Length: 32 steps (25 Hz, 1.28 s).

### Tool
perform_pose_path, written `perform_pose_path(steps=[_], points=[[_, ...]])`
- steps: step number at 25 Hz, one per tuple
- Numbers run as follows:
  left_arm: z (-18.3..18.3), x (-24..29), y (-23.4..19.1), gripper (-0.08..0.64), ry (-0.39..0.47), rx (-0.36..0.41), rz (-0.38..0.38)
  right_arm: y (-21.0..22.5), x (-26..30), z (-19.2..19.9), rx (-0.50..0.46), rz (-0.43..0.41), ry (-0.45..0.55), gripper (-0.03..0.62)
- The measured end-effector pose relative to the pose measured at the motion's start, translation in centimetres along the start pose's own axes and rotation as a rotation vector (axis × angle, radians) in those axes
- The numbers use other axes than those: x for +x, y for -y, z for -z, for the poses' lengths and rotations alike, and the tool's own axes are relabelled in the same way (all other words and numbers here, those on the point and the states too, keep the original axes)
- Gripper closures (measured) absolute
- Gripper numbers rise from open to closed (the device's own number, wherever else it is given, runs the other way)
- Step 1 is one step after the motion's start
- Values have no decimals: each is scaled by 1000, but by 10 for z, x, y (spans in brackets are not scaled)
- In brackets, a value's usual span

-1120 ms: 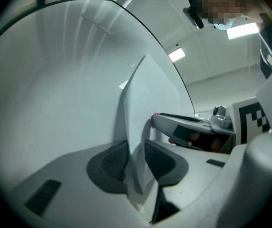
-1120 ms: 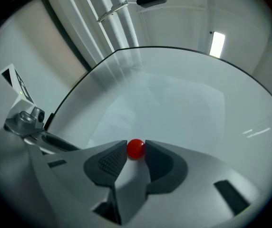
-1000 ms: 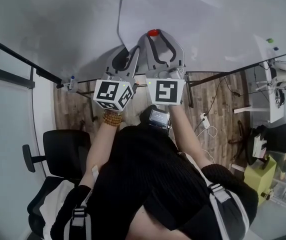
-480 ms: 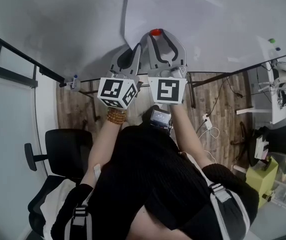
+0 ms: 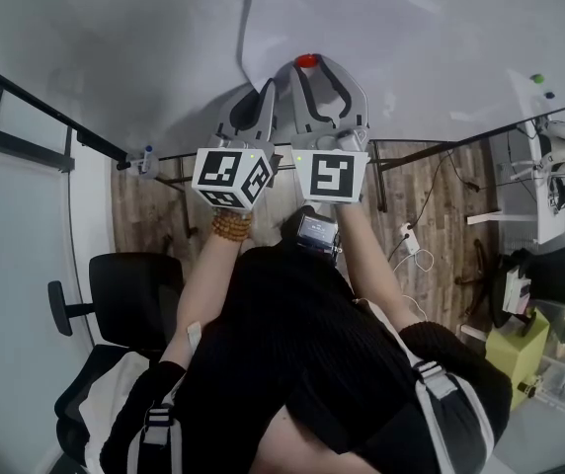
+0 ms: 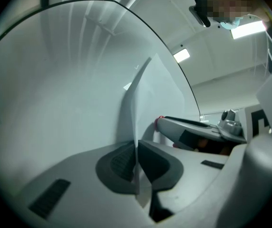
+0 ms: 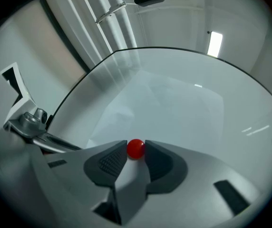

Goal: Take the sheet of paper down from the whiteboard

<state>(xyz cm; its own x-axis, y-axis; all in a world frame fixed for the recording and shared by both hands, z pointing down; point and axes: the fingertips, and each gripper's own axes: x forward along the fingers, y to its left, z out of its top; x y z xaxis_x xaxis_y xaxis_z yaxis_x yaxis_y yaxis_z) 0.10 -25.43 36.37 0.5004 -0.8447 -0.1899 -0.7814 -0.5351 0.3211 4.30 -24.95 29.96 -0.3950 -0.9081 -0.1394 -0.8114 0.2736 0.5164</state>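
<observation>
A white sheet of paper (image 5: 362, 38) hangs on the whiteboard (image 5: 115, 47), pinned at its lower left by a round red magnet (image 5: 306, 61). My right gripper (image 5: 308, 67) is shut on that magnet; in the right gripper view the magnet (image 7: 135, 148) sits between both pads of the right gripper (image 7: 136, 152), touching each. My left gripper (image 5: 263, 99) is just left of it, at the paper's left edge. In the left gripper view the sheet (image 6: 148, 94) lifts off the board edge-on, and the left gripper (image 6: 136, 151) is shut on its edge.
A person in a black top holds both grippers up at the board. A black office chair (image 5: 124, 294) is at lower left, with a white desk (image 5: 549, 196) and a yellow-green box (image 5: 515, 349) at the right. A small green magnet (image 5: 533, 80) sits on the board's right side.
</observation>
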Motion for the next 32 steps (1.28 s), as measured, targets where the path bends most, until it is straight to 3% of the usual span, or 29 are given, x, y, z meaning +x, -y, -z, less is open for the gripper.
perform_pose_path(steps=[32], points=[[0,0,-1,546,5,-29,-4,0,0,-2,-8,-8,4,479]])
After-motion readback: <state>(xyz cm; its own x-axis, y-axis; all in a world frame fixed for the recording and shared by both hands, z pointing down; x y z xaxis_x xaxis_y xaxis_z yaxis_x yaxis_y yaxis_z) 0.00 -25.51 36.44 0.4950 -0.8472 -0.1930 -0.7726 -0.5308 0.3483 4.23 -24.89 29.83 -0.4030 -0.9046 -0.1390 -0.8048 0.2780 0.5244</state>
